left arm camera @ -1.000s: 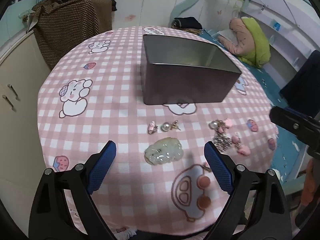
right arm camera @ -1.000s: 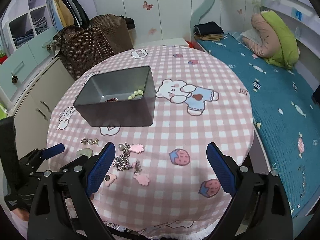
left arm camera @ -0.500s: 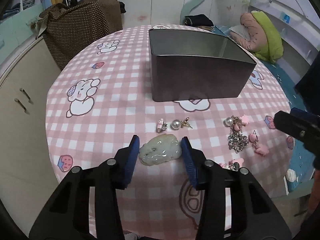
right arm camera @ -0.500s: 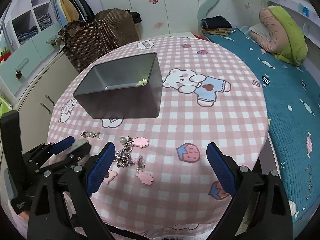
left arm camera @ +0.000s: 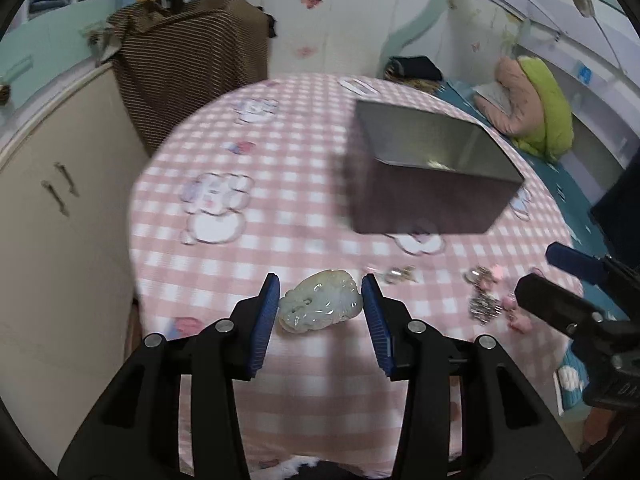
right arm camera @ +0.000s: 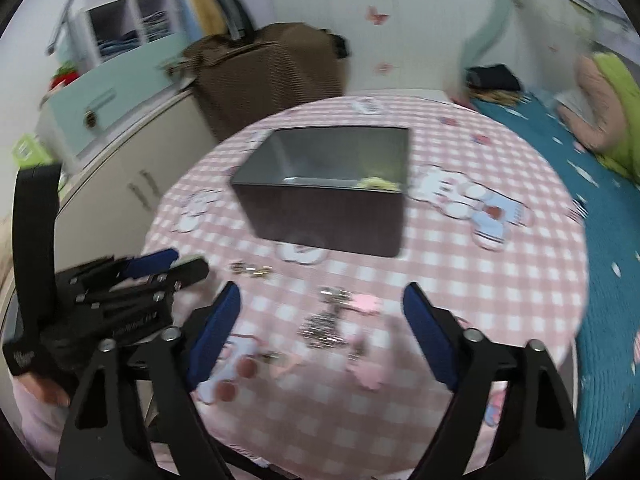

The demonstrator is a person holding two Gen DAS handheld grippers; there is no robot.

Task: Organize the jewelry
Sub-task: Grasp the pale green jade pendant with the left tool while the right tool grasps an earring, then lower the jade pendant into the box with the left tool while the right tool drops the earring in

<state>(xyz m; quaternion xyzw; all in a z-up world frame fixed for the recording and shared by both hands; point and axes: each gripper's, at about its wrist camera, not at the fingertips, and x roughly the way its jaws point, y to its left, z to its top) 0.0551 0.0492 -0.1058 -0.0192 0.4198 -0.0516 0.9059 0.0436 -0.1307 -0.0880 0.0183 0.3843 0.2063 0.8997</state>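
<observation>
1. Left wrist view puts the pale green jade pendant (left arm camera: pixel 320 302) at the centre, clamped between your left gripper (left arm camera: pixel 320 304) pads; the blue pads (left arm camera: pixel 267 322) press its two ends and it appears lifted off the cloth.
2. At 2 o'clock from the pendant sits the grey metal tin (left arm camera: pixel 424 184), open-topped, with something small and pale inside near its front wall.
3. At 3 o'clock, near the pendant, lie small pearl earrings (left arm camera: pixel 394 275); farther right is a silver chain with pink charms (left arm camera: pixel 486 300), blurred.
4. Your right gripper (right arm camera: pixel 322 328) is spread wide, holding nothing, hovering above the silver chain (right arm camera: pixel 320 326) and pink charms (right arm camera: pixel 365 303); whether its tips touch the cloth you cannot tell.
5. Right wrist view shows the tin (right arm camera: pixel 332 196) at 12 o'clock, with yellowish beads (right arm camera: pixel 376 182) inside its near right corner.
6. Everything rests on the pink checked tablecloth (left arm camera: pixel 280 168); a brown dotted bag (left arm camera: pixel 192 52) stands beyond at 11 o'clock.
</observation>
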